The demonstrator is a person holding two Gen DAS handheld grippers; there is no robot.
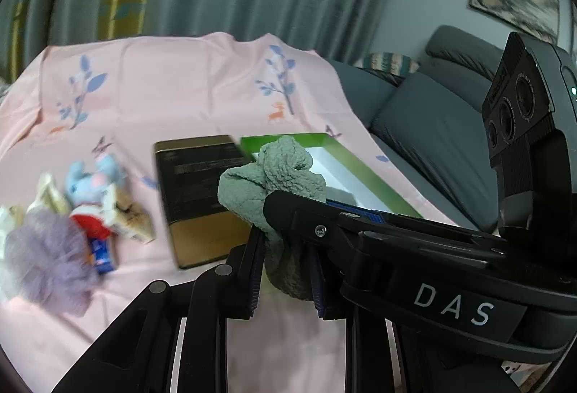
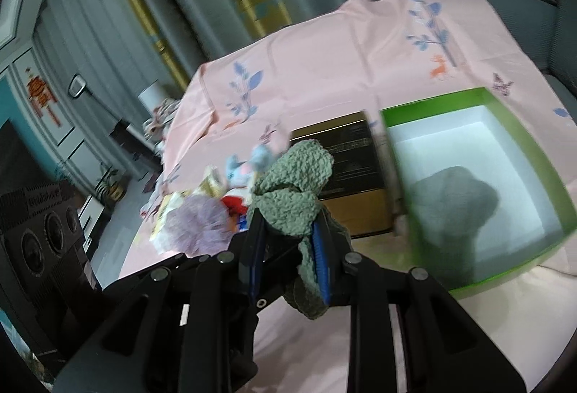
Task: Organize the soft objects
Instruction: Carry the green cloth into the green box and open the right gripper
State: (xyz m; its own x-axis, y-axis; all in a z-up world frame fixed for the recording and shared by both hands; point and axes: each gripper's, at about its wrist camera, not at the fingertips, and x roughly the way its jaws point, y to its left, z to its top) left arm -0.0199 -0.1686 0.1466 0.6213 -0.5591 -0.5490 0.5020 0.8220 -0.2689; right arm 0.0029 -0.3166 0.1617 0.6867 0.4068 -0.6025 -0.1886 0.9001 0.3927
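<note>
Both claws clamped on one green knitted cloth [image 1: 274, 176]: left claw [image 1: 286, 279] nearly shut, right claw [image 2: 288, 256] pinching alongside. Ahead and right of the claws, one green box [image 2: 512, 136]; just left of it, one dark tin [image 1: 198, 191]; farther left, one toy pile [image 1: 72, 212]. Risk: uneven pull, slipped cloth short of the box.

A bunched sage-green knitted cloth [image 1: 274, 176] sits mid-frame, lifted off the tabletop. A green-walled, white-lined box [image 2: 533, 154] lies open at right, plush toys [image 1: 93, 183] heaped at left.
</note>
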